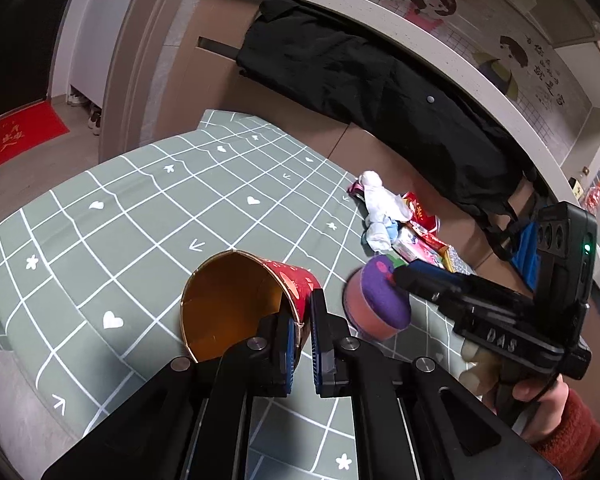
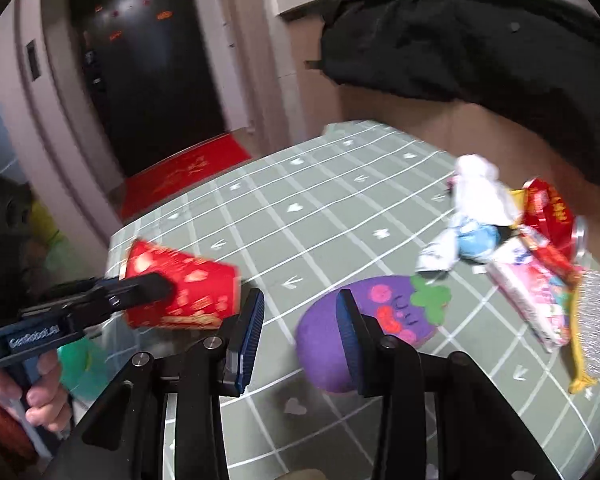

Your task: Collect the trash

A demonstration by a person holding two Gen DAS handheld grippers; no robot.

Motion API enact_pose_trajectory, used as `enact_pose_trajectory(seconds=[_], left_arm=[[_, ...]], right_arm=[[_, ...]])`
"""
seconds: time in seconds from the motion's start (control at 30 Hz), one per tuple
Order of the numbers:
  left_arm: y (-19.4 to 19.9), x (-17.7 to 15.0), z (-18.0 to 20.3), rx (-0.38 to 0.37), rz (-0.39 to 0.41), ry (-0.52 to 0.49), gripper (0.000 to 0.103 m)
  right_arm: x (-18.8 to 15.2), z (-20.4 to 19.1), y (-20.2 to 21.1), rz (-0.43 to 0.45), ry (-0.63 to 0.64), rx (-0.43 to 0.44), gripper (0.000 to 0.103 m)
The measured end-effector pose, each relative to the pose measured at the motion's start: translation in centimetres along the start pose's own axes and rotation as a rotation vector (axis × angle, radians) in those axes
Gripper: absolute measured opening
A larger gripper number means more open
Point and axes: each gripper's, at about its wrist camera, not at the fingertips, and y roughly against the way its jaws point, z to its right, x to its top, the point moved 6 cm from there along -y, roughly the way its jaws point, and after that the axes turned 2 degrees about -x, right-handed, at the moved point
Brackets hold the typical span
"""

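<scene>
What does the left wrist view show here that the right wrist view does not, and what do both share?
Left wrist only: the red paper cup's open mouth and gold inside, with one finger inside the rim; cartoon wall pictures.

Right wrist only: the dark door, the eggplant sponge's drawn face between the open right gripper, a silver scrubber.

Both: the green checked tablecloth, the wrapper pile, the black coat, the red doormat.

Red doormat [image 2: 184,176] by dark door [image 2: 148,64]

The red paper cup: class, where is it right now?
The red paper cup lies tilted on its side, pinched at the rim by the left gripper, above the green tablecloth, left of the purple sponge.
</scene>
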Motion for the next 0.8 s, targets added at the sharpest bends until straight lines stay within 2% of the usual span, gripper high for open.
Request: enact_pose_trajectory(seconds=[0.1,0.23,0.3,0.37,0.5,0.8], left_arm=[[-0.1,-0.2,0.1,-0.001,0.0,-0.004,0.007],[-0.2,-0.4,0.2,-0.002,-0.004,-0.005,0.007],[-0.2,-0.3,0.2,0.0,-0.003,-0.006,0.007],[-0.1,-0.2,0.1,0.004,0.002,-0.006,0.007],[0.4,0.3,-0.3,0.014,0.019,-0.009,0.007],[1.4,1.3,-1.4,0.028,0.038,-0.007,0.007]], right_arm=[[-0.2,2.1,-0.1,-0.013,-0.088,-0.044,0.037],[-1.2,4.8,-1.0,-0.063,-0.269,-0.024,0.037],[-1.7,5.1,-1.2,-0.065,-0.298,-0.012,0.038],[-1.9,4.5,-1.5,-0.079,-0.284,0.005,0.041],[-1.9,3.0,-3.3,-0.13,-0.227,-0.008,0.042],[-0.7,2.4,-5.6,-0.139,-0.221,0.037,0.055]])
